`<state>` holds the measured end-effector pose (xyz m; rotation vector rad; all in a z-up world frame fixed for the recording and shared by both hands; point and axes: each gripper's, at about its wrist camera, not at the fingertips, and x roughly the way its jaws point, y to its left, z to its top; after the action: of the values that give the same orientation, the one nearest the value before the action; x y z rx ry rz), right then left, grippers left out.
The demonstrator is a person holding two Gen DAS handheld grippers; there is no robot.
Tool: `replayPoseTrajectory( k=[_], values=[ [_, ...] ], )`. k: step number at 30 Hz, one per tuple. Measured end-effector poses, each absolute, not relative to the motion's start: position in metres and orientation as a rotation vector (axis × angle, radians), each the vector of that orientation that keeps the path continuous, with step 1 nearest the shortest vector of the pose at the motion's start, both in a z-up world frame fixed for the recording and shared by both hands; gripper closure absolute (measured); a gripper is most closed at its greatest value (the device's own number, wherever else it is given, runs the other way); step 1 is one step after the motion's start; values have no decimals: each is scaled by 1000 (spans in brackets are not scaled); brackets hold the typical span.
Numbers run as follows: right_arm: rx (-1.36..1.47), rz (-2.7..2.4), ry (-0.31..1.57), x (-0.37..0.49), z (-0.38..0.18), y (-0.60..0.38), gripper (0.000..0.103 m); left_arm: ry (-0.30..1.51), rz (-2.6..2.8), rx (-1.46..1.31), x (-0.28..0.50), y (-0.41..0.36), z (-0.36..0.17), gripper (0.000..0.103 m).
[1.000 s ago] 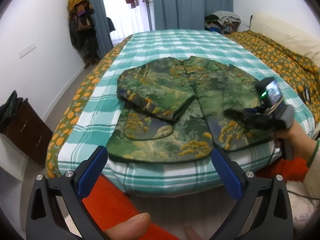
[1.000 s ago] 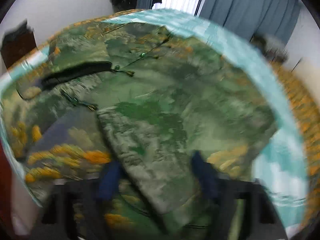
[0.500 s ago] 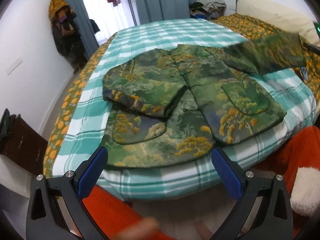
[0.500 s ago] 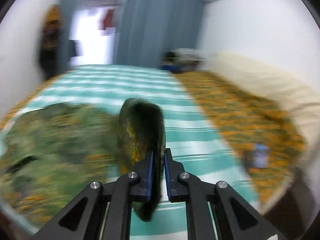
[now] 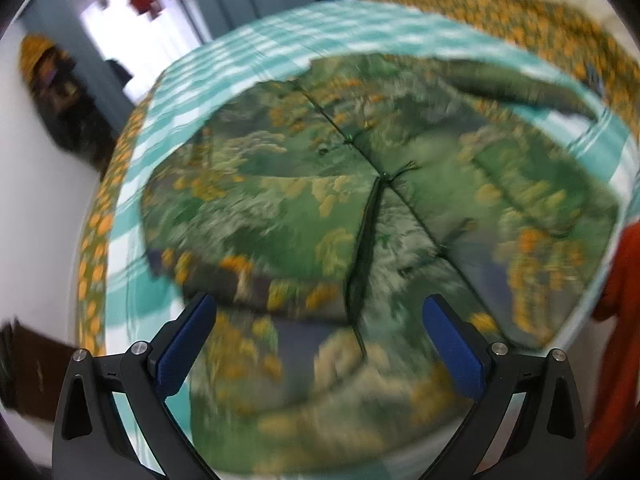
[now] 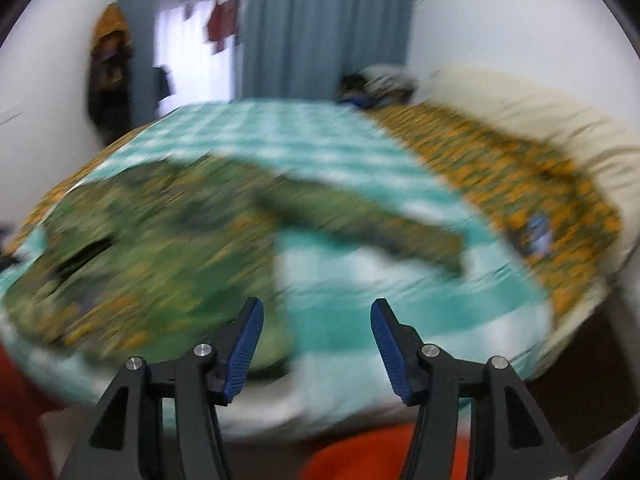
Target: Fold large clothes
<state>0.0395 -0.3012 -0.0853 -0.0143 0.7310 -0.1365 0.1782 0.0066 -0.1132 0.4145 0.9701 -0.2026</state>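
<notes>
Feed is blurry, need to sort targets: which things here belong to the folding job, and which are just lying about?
Job:
- green patterned jacket, its sleeve spread out
- checked bedsheet under it

Lying about:
- cream pillow
- clothes pile
- hanging coats

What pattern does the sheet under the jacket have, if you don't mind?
The sheet is a teal-and-white check, clearest in the right wrist view beyond the jacket.

left gripper (image 5: pixel 320 344): jaws wide apart, nothing between, angled downward | right gripper (image 6: pixel 316 336): jaws just been opening, nothing between, angled downward
</notes>
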Motion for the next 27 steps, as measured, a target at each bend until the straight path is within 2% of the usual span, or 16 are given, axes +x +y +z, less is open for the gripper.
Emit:
replayPoseTrajectory(
  k=[3,5,8,11,13,15,18,27],
  values=[
    [16,5,803,32,-105,-257,46,1016,-179,445,212,1,-144,1],
    [-71,76,807,29,-107,-234,46,1068,-167,405,231,6,-161,1],
    [-148,115,755,22,-98,-218,46,1119,-173,299,242,18,-173,13],
    [-140,138,767,20,-103,-214,46,1125,-205,247,237,24,-175,38],
    [-135,135,782,21,-108,-215,46,1128,-229,240,231,25,-174,71],
    [-119,137,787,24,-109,-220,46,1126,-237,228,229,28,-170,86],
    [-107,136,778,25,-108,-220,46,1112,-248,179,225,37,-156,89],
    [-130,136,773,23,-109,-217,46,993,-185,67,211,91,-99,91]
  ],
)
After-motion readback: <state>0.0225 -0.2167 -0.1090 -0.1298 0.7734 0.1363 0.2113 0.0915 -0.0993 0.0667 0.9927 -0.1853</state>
